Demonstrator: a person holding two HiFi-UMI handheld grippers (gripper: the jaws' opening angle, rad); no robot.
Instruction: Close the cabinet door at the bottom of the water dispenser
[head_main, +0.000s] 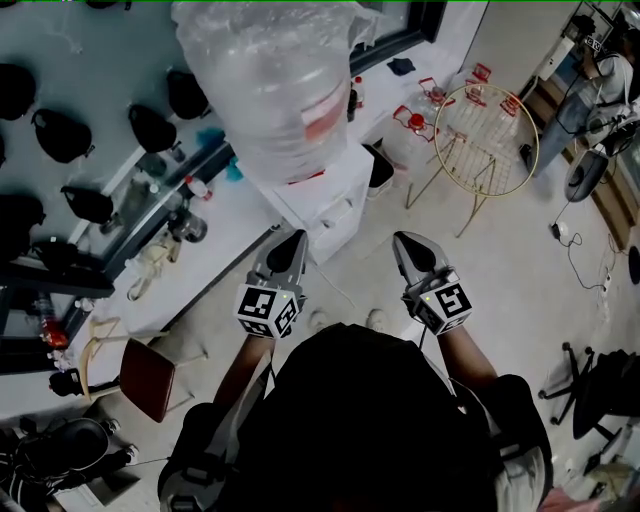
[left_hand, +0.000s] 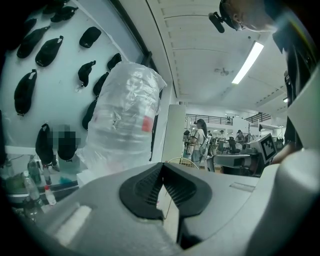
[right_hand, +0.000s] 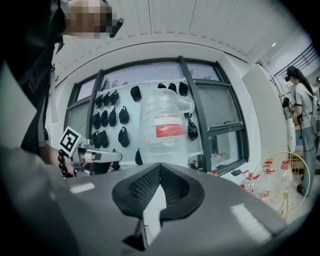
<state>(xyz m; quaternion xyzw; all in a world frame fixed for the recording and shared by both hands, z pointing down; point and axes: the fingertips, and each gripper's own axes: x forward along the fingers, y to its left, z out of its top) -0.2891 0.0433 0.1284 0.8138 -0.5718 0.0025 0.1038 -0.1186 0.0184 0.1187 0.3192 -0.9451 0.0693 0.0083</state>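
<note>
Because the head view looks steeply down the front of the dispenser (head_main: 335, 215), the cabinet door at its foot is foreshortened, and whether it stands ajar or flush cannot be read. The dispenser stands against the counter (head_main: 225, 205), directly ahead of the person, with a large bottle (head_main: 265, 80) seated on top. The left gripper (head_main: 294, 240) and the right gripper (head_main: 406, 242) are held side by side and roughly level, just short of the dispenser front. Each has its jaws pressed together with nothing between them. This posture fits either an approach to push the door or a stand-off after the door has seated. In both cases, confirm that the door edge lies flush with the front. Closed jaws give a blunt, stiff tip suited to pressing a panel; apply contact low and squarely, since the top-heavy bottle could rock. A round wire table (head_main: 487, 140) stands near on the right, a chair (head_main: 148, 378) behind on the left, and a cable (head_main: 585, 265) trails across the floor; none blocks the front.
</note>
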